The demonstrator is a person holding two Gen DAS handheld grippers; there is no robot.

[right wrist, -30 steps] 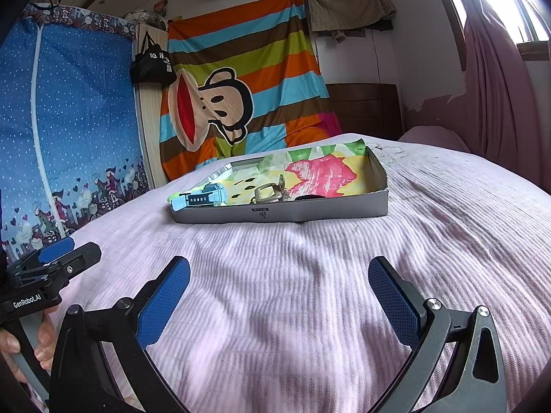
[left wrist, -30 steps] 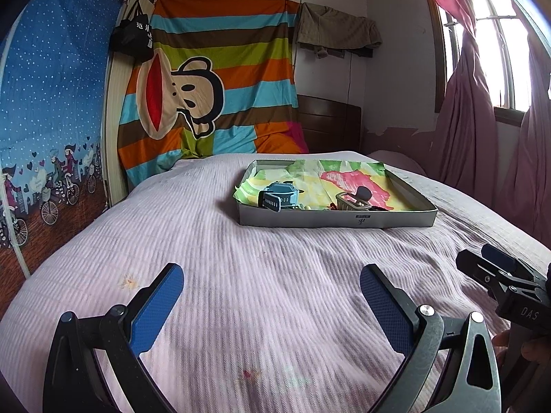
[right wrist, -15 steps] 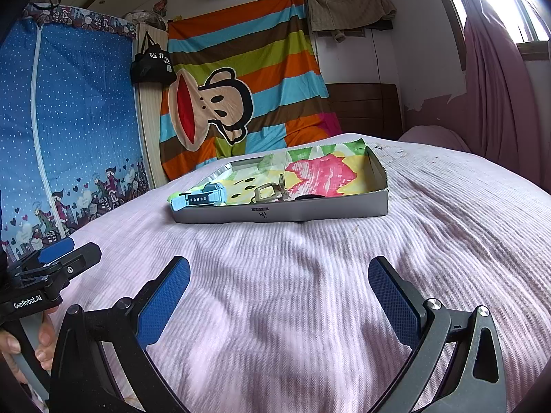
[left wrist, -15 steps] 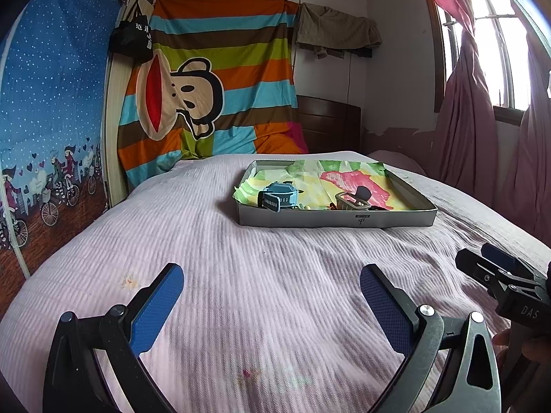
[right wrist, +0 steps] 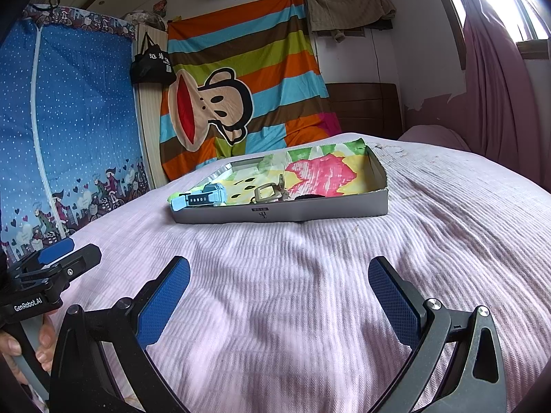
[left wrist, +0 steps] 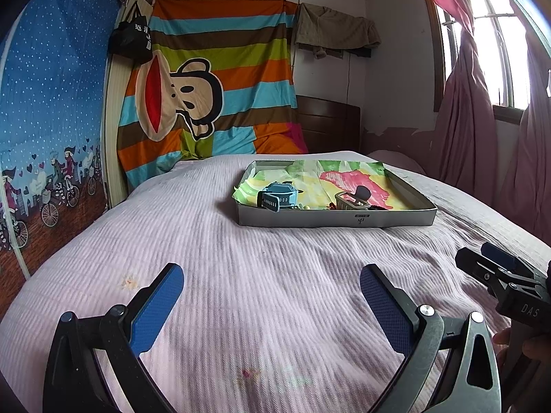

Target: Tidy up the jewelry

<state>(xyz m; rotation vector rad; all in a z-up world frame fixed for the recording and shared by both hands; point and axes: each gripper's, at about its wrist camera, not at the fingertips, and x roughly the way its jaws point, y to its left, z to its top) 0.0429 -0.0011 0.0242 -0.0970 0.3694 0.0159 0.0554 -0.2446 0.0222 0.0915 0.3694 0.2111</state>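
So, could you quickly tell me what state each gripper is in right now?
Left gripper: open, holding nothing, above the bedspread.
Right gripper: open, holding nothing, also short of the tray.

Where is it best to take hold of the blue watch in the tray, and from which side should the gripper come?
Probably grip the blue watch across its chunky case, coming down from above. It lies in the left part of the tray, close behind the front wall, so a low approach from the front would likely hit the wall. The strap end leaning toward the front looks thin and floppy, a poorer hold.
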